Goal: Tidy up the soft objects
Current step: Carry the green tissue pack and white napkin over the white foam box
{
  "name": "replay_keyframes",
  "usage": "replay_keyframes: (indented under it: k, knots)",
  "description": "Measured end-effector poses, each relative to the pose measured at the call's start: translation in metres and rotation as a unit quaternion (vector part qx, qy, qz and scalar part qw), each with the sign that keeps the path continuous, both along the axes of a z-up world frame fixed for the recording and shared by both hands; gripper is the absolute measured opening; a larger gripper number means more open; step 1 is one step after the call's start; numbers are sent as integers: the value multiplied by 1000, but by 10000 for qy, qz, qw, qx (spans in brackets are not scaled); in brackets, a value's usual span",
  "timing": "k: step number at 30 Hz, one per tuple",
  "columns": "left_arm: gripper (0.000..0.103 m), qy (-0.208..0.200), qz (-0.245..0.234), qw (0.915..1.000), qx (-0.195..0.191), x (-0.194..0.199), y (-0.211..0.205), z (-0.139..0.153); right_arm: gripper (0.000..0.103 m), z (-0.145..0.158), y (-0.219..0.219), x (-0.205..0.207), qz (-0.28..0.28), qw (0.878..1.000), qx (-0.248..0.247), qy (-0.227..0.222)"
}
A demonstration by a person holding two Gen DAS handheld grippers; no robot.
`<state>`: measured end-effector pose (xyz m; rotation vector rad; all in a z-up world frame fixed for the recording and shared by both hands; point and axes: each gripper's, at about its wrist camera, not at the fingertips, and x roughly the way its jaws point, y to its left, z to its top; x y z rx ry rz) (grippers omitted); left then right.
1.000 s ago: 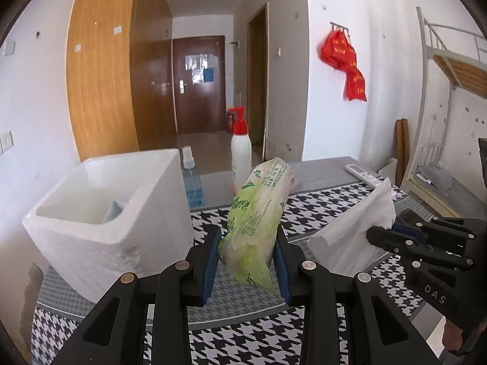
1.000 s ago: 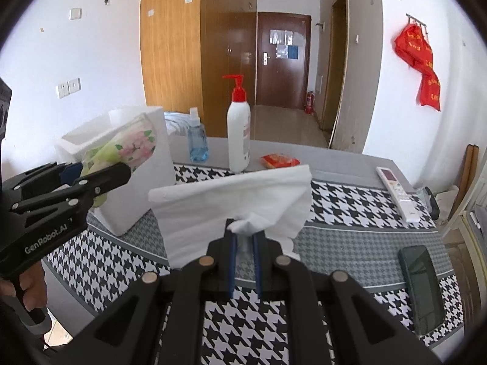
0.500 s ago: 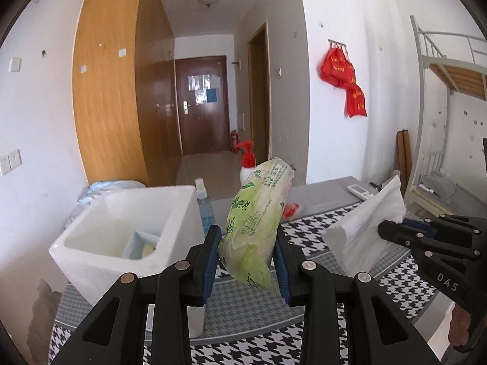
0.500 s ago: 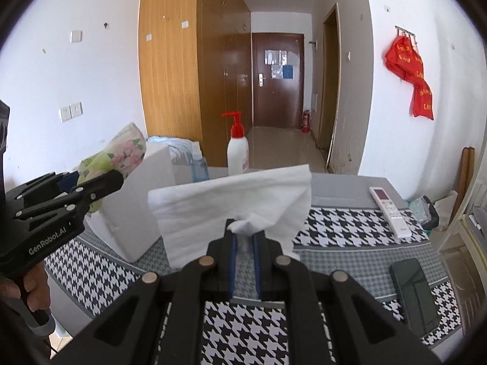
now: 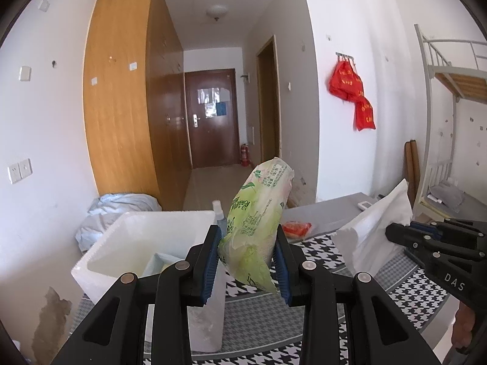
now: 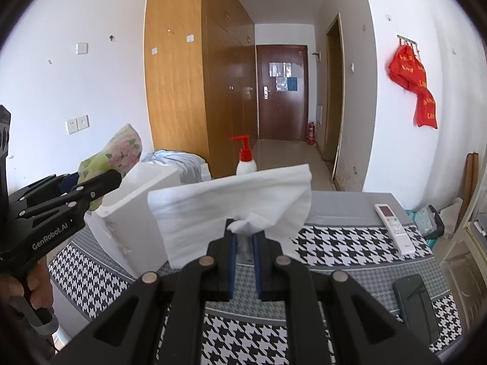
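Note:
My left gripper (image 5: pixel 247 261) is shut on a green flowered tissue pack (image 5: pixel 258 219), held upright above the table beside the white foam box (image 5: pixel 146 237). The same pack (image 6: pixel 114 153) and left gripper (image 6: pixel 100 182) show at the left of the right wrist view. My right gripper (image 6: pixel 243 243) is shut on a bunched corner of a white tissue sheet (image 6: pixel 231 206) that fans out above its fingers. That sheet (image 5: pixel 374 228) and the right gripper (image 5: pixel 426 243) appear at the right of the left wrist view. Inside the foam box something pale blue (image 5: pixel 158 263) lies partly hidden.
A houndstooth cloth (image 6: pixel 334 243) covers the table. On it stand a red-capped pump bottle (image 6: pixel 245 159) and a small clear bottle (image 5: pixel 218 213), with an orange packet (image 5: pixel 296 229), a white remote (image 6: pixel 394 228) and a dark phone (image 6: pixel 415 304). A blue bundle (image 5: pixel 115 210) lies behind the box.
Both grippers have risen with their loads, so the table and foam box sit lower in both views. The pump bottle is now hidden behind the pack in the left wrist view.

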<state>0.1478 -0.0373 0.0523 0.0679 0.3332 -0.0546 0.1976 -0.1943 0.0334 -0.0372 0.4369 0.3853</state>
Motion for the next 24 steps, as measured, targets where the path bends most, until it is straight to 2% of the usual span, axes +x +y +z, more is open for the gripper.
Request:
replay_keyframes:
  k: [10,24]
  knots:
    - [35,-119,177,9998,0,-1,15,7,13,10,7,6,62,9998,161,-105]
    - [35,-196,496,9986,52,-4,41,11,13,19,32,11,310,9993,122,-161]
